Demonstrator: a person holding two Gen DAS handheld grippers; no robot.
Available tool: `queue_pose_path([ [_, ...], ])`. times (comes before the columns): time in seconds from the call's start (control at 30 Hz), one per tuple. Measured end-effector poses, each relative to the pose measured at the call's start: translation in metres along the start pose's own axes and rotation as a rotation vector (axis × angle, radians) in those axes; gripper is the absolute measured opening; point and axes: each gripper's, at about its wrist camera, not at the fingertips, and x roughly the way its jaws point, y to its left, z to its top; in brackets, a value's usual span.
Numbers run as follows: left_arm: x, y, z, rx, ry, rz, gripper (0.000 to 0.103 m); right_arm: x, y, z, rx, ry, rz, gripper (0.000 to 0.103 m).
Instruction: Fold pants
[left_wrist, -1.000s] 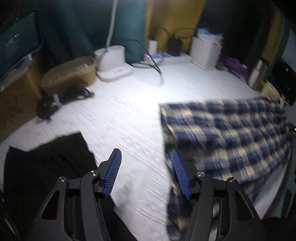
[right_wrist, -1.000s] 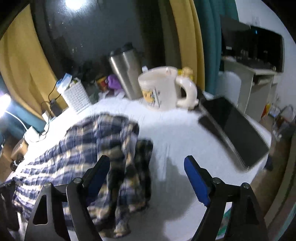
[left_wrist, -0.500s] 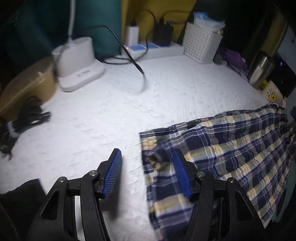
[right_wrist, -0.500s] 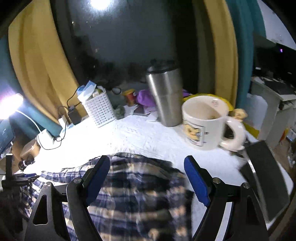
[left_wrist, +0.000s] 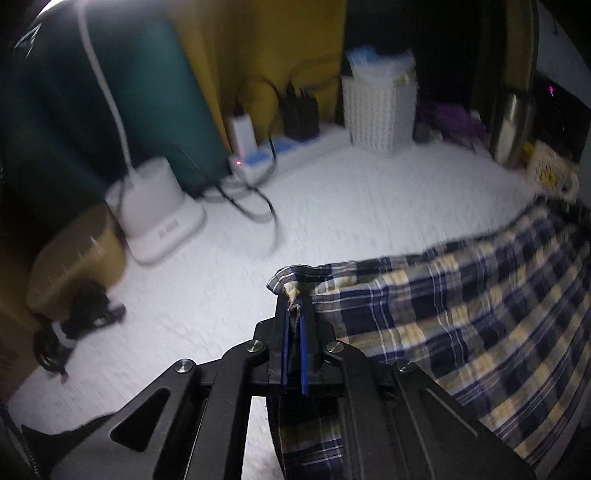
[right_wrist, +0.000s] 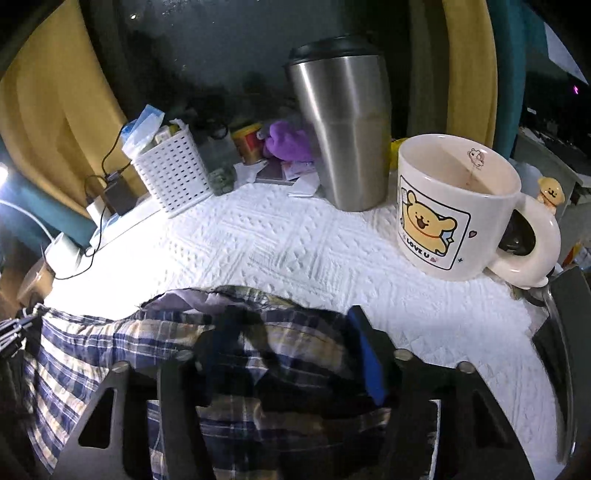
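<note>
Plaid pants, navy, cream and yellow check, spread on a white textured table cover; all positions below are given from the pants. Left gripper: jaws brought together on a corner of the fabric at the pants' left end, a fold of cloth pinched between the blue pads and a small tuft standing above them. Right gripper: at the opposite end, jaws partly apart and just been closing, rumpled fabric lying between the fingers; left finger motion-blurred, so whether the pads press on the cloth cannot be told. Beyond the pants' far edge, right end: cream cartoon-bear mug marked "LOVE U", standing upright close to the fabric; stainless steel tumbler with black lid, just left of the mug and further back; purple soft item and small paper scraps behind the tumbler. Beyond the far edge, middle: white perforated basket holding packets. Beyond the far edge, left end: white power strip with plugs and a black cable trailing over the cover toward the pants; white lamp base with a curved neck. Left of the pants, well apart: tan lidded container and a bundle of dark cords.
</note>
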Motion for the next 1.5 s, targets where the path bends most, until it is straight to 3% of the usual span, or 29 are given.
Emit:
queue_pose_path([
  [0.17,0.015,0.005,0.019,-0.006,-0.034,0.011,0.003,0.008,-0.004,0.004,0.027,0.002,-0.017,0.059],
  [0.37,0.046,0.009,0.020,-0.037,0.052,-0.002,0.007,0.008,-0.007,0.003,0.048,-0.004,-0.041,0.059],
  [0.43,0.041,0.014,0.017,-0.058,0.063,0.002,0.019,-0.001,-0.005,0.003,0.038,-0.023,-0.045,0.059],
  [0.47,0.035,0.017,0.016,-0.071,0.058,0.008,0.038,-0.005,-0.003,0.002,0.031,-0.032,-0.045,0.063],
  [0.5,0.029,0.020,0.015,-0.083,0.048,0.011,0.054,-0.011,-0.001,0.002,0.026,-0.045,-0.045,0.073],
  [0.53,0.020,0.024,0.013,-0.096,0.036,0.013,0.058,-0.017,0.002,0.000,0.019,-0.060,-0.040,0.078],
  [0.77,-0.020,0.028,-0.024,-0.148,0.086,-0.036,0.059,-0.042,0.041,-0.016,-0.062,-0.067,0.047,0.080],
  [0.97,-0.040,0.013,-0.075,-0.180,0.166,-0.101,0.059,-0.043,0.086,-0.046,-0.135,0.014,0.144,0.080],
  [1.13,-0.053,0.009,-0.106,-0.238,0.170,-0.138,0.059,-0.033,0.128,-0.075,-0.234,0.084,0.219,0.080],
  [1.2,-0.056,0.005,-0.114,-0.222,0.163,-0.138,0.055,-0.024,0.136,-0.081,-0.251,0.116,0.202,0.080],
  [1.23,-0.058,0.001,-0.117,-0.197,0.155,-0.123,0.048,-0.019,0.139,-0.084,-0.251,0.134,0.193,0.080],
  [1.3,-0.062,-0.004,-0.122,-0.155,0.137,-0.075,0.011,-0.013,0.141,-0.088,-0.241,0.148,0.167,0.080],
  [1.4,-0.069,-0.007,-0.127,-0.125,0.111,-0.015,0.003,-0.010,0.146,-0.089,-0.239,0.149,0.131,0.080],
  [1.5,-0.073,-0.003,-0.133,-0.142,0.112,-0.008,0.001,-0.011,0.149,-0.091,-0.260,0.154,0.100,0.080],
])
